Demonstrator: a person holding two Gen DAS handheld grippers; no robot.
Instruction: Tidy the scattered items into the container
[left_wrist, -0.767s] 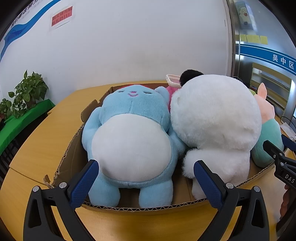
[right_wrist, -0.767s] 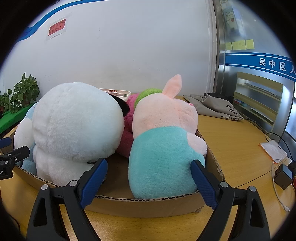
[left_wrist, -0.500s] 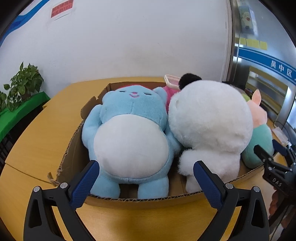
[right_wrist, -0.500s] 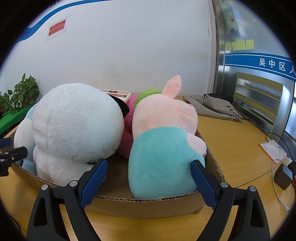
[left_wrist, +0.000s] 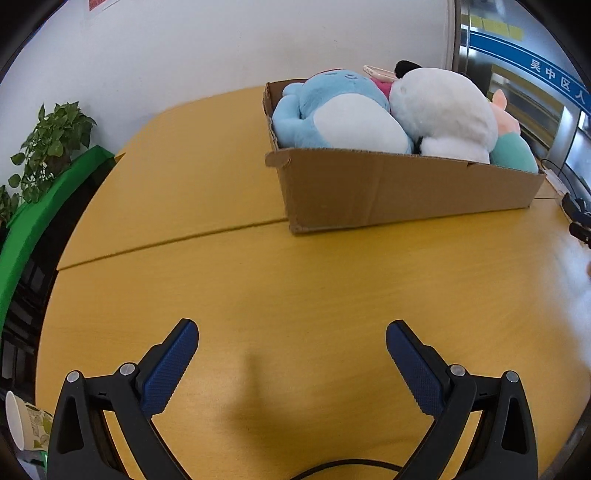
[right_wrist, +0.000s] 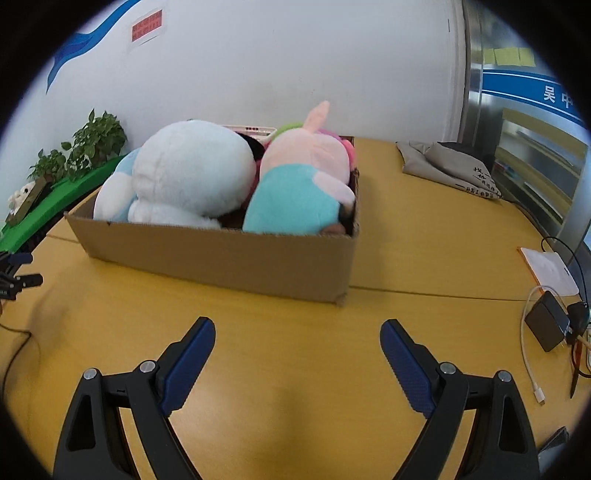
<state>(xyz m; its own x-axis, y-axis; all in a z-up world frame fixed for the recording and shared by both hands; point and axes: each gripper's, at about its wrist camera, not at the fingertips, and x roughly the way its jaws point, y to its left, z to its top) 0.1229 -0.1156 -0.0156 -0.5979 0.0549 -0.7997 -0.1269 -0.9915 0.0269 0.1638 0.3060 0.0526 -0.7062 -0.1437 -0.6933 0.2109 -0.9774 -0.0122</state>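
cardboard box (right_wrist: 229, 258) packed with plush toys (right_wrist: 192, 177); both hand-held grippers gape

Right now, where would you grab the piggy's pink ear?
Pinch the pink ear near its tip, coming straight down from above. It stands upright, above the other toys and the cardboard box, so fingers probably fit either side.

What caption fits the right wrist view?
Open right gripper over the table, facing a box packed with plush toys.
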